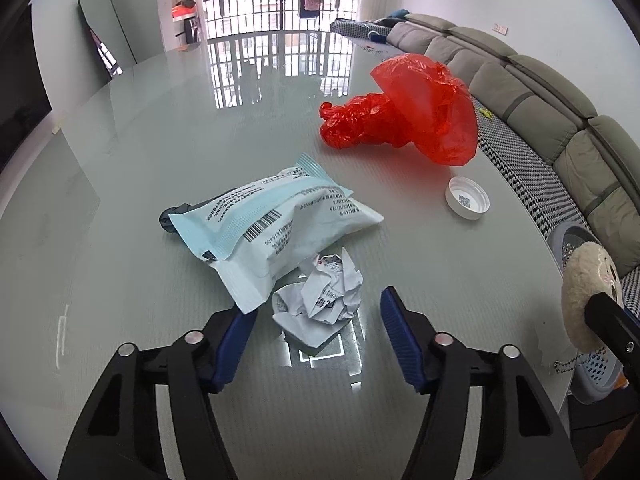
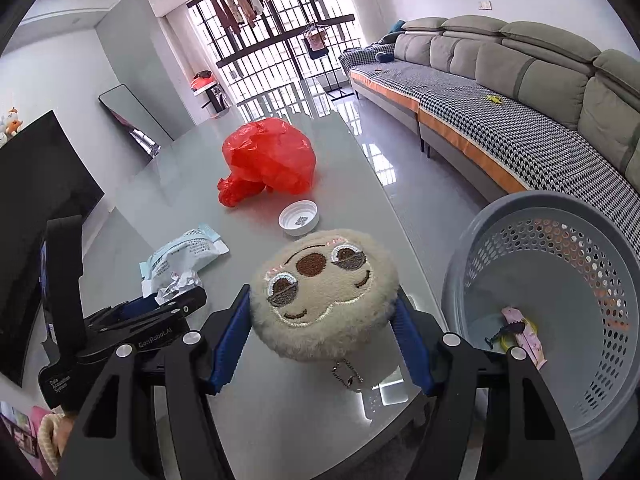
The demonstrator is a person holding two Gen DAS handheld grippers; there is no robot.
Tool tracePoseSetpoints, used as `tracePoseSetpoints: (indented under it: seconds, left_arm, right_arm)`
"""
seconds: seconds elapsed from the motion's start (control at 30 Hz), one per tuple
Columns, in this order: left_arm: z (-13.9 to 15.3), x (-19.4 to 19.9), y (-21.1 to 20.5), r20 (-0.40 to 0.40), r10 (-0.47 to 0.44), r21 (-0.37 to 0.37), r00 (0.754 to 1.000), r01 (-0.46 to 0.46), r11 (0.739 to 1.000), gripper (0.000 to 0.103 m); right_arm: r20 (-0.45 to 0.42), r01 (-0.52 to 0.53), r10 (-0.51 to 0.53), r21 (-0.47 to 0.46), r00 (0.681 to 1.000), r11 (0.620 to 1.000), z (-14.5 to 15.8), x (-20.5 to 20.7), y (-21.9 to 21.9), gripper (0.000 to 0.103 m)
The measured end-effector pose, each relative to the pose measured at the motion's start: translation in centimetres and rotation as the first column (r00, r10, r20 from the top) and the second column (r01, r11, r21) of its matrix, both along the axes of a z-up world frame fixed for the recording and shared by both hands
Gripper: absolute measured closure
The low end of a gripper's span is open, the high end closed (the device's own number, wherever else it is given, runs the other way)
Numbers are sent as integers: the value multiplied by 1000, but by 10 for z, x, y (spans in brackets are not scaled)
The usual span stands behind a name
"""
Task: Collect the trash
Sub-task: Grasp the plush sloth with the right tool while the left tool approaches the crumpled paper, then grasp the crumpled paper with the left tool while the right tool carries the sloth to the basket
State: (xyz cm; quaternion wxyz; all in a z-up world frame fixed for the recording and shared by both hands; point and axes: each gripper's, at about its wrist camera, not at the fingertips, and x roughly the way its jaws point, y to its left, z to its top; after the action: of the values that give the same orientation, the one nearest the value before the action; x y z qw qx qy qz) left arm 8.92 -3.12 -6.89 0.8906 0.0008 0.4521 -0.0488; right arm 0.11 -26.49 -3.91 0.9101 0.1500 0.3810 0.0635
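On a glossy grey-green table (image 1: pixel 120 152) in a living room, 1 crumpled ball of white printed paper (image 1: pixel 320 300) lies between the spread fingers of the left gripper (image 1: pixel 318 310), whose blue pads stand clear of it on both sides, gripping nothing. The paper ball touches the near corner of 1 pale blue and white wrapper (image 1: pixel 272 224), printed with a barcode and small text. Farther back sits 1 crumpled red plastic bag (image 1: pixel 404 116), and near it 1 white bottle cap (image 1: pixel 467 198) lies open side up, a printed code inside. The right gripper (image 2: pixel 322 316) is clamped on 1 round, cream plush toy (image 2: pixel 324 292) with an embroidered face, the blue pads pressing its left and right sides above the table's near edge; a small ball chain (image 2: pixel 346 376) hangs from the toy. To the right, beside the table, 1 grey perforated basket (image 2: pixel 600 248) holds a pink wrapper (image 2: pixel 528 340) and a small dark item too small to identify. A grey sofa (image 2: pixel 540 80) with a houndstooth cover runs along the right wall
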Motion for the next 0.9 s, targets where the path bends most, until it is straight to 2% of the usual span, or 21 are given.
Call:
tracePoseSetpoints:
  seconds: [0.13, 0.6, 0.9]
  left_arm:
    - [1, -1, 0, 4, -14, -9, 1000, 14, 1000, 68]
    - [23, -36, -2, 62, -76, -1, 995, 76, 997, 70]
    - [49, -64, -1, 144, -100, -1, 984, 102, 995, 70]
  right_arm:
    - [-5, -1, 1, 5, 1000, 1000, -2, -2, -1, 38]
    - [8, 1, -1, 3, 1000, 1000, 4, -7, 0, 38]
    - [5, -29, 29, -13, 1000, 1000, 5, -12, 10, 38]
